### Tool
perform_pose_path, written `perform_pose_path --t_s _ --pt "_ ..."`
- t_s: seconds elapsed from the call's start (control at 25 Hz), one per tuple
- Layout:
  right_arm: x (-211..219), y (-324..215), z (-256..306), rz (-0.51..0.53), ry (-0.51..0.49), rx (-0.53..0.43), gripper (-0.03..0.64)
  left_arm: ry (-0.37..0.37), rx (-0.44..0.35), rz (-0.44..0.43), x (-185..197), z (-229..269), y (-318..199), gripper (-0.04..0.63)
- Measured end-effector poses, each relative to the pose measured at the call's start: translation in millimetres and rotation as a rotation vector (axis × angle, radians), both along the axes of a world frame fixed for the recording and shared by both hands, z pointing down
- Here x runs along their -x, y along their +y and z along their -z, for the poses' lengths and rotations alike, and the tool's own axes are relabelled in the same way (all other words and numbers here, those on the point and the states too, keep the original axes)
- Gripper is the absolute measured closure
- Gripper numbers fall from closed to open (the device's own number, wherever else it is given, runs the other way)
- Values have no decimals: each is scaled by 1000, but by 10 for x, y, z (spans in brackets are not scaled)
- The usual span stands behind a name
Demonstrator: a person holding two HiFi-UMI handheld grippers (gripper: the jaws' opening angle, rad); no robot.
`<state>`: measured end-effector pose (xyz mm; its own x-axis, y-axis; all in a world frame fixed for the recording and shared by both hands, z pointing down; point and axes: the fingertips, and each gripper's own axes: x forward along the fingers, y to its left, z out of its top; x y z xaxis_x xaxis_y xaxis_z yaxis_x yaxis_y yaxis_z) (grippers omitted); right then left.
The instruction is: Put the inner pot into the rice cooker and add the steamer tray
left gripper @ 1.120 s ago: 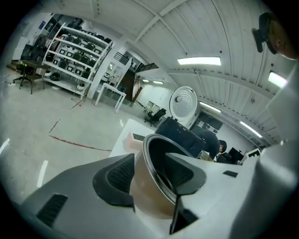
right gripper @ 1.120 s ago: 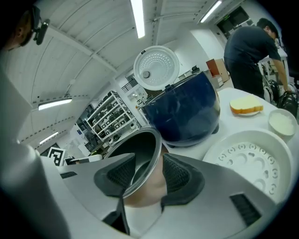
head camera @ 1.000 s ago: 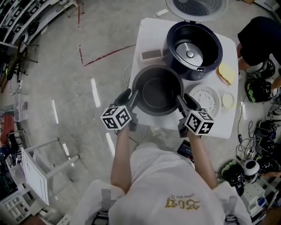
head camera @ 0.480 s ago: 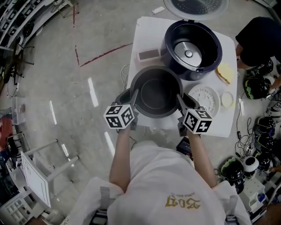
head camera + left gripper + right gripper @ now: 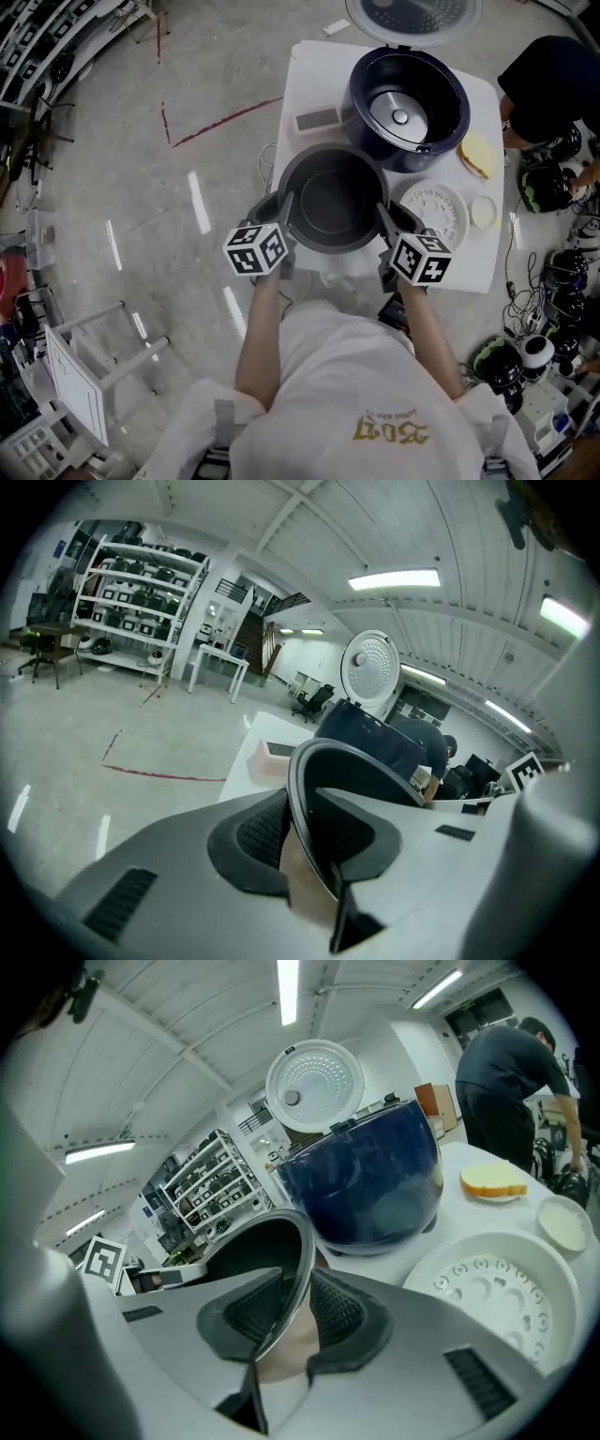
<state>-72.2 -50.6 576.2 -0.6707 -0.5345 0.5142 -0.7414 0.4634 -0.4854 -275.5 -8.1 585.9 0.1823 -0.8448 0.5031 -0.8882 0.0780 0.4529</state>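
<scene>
Left tongs (image 5: 279, 208): your jaws have just been closing, and they now pinch the left rim of the inner pot (image 5: 333, 199), one pad inside the wall and one outside.
Right tongs (image 5: 394, 217): they have just been closing too, and are clamped on the opposite rim the same way.
Inner pot: it sits on the white table (image 5: 314, 70), spanning the space between your two tongs, with its mouth up and nothing inside.
Rice cooker (image 5: 408, 94): it stands straight ahead of both tongs, just beyond the pot's far rim. Its lid (image 5: 412, 14) is raised and its cavity is open.
Steamer tray (image 5: 437, 211): it lies flat on the table just outside your right tongs, untouched.
What the change means: you appear to have a two-sided grip, so the pot looks ready to lift. Nothing is in the cooker yet.
Watch for: a thin, smooth rim may slip or tilt if one side rises first, so raise both tongs together.
</scene>
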Motion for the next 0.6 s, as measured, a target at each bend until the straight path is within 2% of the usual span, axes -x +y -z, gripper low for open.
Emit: perform_pose_path --t_s 0.28,0.6 --pt "15 42 96 13 16 -43 520 15 -21 44 26 61 93 508" --pt "138 120 336 45 -8 -92 526 27 -63 101 151 251 223 515"
